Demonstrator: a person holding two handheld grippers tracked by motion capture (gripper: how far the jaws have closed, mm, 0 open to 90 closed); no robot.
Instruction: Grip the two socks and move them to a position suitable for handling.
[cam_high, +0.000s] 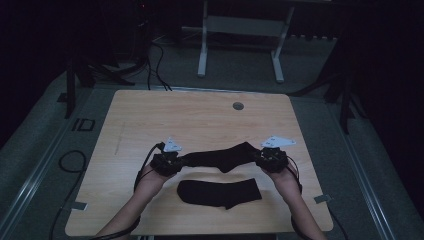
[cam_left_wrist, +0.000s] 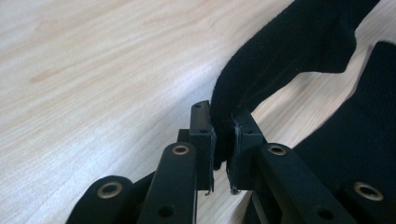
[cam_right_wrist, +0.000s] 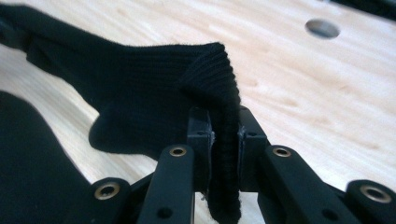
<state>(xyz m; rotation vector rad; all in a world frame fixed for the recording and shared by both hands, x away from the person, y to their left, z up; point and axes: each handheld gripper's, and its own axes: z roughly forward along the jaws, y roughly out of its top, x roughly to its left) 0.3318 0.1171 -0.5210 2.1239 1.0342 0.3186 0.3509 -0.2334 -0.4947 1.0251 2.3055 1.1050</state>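
Observation:
A black sock (cam_high: 225, 156) hangs stretched between my two grippers above the wooden table (cam_high: 150, 120). My left gripper (cam_high: 176, 161) is shut on its toe end (cam_left_wrist: 224, 121), which is pinched between the two pads. My right gripper (cam_high: 261, 156) is shut on the ribbed cuff (cam_right_wrist: 225, 154), and the cuff's edge sticks out below the jaws. A second black sock (cam_high: 219, 193) lies flat on the table just in front of the held one, nearer to me; it also shows at the edge of the left gripper view (cam_left_wrist: 369, 140) and the right gripper view (cam_right_wrist: 28, 163).
A round cable hole (cam_high: 238, 106) sits near the table's far edge (cam_right_wrist: 322, 28). Cables trail from both grippers off the near edge. A white table frame (cam_high: 240, 30) stands on the floor beyond, with black cables (cam_high: 150, 65) beside it.

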